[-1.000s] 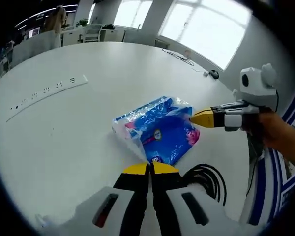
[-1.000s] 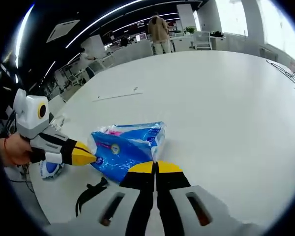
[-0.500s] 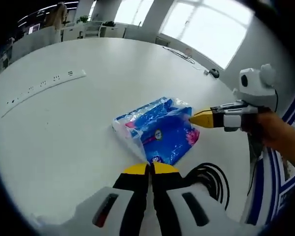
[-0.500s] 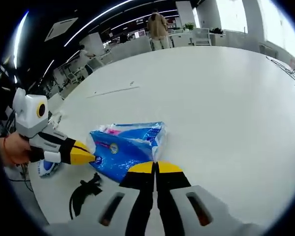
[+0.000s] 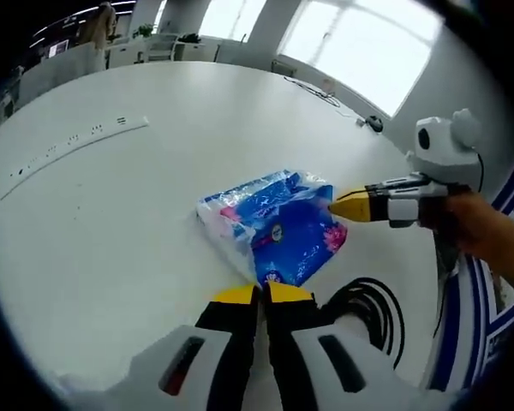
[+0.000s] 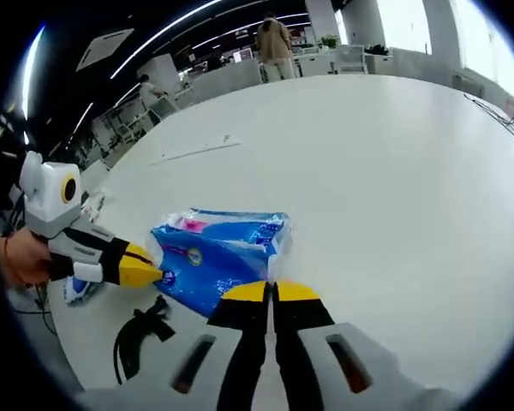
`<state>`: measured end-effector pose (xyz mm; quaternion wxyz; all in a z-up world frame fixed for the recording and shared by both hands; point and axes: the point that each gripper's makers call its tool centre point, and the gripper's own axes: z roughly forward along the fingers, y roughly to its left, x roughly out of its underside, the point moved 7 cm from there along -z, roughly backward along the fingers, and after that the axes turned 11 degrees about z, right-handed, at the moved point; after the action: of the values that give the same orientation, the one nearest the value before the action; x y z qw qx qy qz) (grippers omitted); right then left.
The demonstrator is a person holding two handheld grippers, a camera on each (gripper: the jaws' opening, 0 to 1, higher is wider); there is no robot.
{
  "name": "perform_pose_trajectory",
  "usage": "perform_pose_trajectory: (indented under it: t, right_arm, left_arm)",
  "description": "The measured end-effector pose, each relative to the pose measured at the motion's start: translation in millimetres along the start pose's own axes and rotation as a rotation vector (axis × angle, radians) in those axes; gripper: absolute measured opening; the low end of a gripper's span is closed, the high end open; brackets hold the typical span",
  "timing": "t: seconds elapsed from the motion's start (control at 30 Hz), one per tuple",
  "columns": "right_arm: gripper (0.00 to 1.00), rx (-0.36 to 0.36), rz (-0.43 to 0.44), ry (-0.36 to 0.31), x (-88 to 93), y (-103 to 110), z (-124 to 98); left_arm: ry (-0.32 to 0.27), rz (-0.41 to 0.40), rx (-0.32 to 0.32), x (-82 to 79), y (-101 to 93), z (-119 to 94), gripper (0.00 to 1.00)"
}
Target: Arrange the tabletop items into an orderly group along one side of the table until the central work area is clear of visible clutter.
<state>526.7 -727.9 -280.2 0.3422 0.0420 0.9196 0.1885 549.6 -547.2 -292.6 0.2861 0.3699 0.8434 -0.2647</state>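
A blue plastic-wrapped tissue pack (image 5: 274,231) lies flat on the white table (image 5: 111,223). In the left gripper view my left gripper (image 5: 261,295) is shut, its yellow tips at the pack's near corner. My right gripper (image 5: 341,207) comes in from the right, also shut, with its tip against the pack's right edge. In the right gripper view the pack (image 6: 214,255) lies just beyond my right gripper (image 6: 271,293), and my left gripper (image 6: 150,274) touches the pack's left end. Whether either tip pinches the wrapper is not visible.
A black coiled cable (image 5: 373,308) lies near the table edge beside the pack, and appears as a cable (image 6: 137,338) in the right gripper view. A white power strip (image 5: 68,145) lies farther out. A mouse (image 5: 374,128) and thin cord (image 5: 313,90) sit at the far side. A person (image 6: 274,38) stands beyond the table.
Both grippers stay at the pack's ends. The pack has shifted and turned slightly between them, and both views have drifted a little.
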Motion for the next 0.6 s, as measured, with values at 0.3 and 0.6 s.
perform_pose_trajectory:
  t: [0.3,0.6]
  right_arm:
    - [0.02,0.004,0.004,-0.002,-1.5,-2.3,1.1]
    - [0.08,0.012,0.004,0.002,0.7,-2.9,2.5]
  left_arm:
    - [-0.003,0.001,0.002,-1.3,1.0,-0.7,0.05]
    - [-0.008,0.001,0.005,-2.2,0.6,-1.1,0.13]
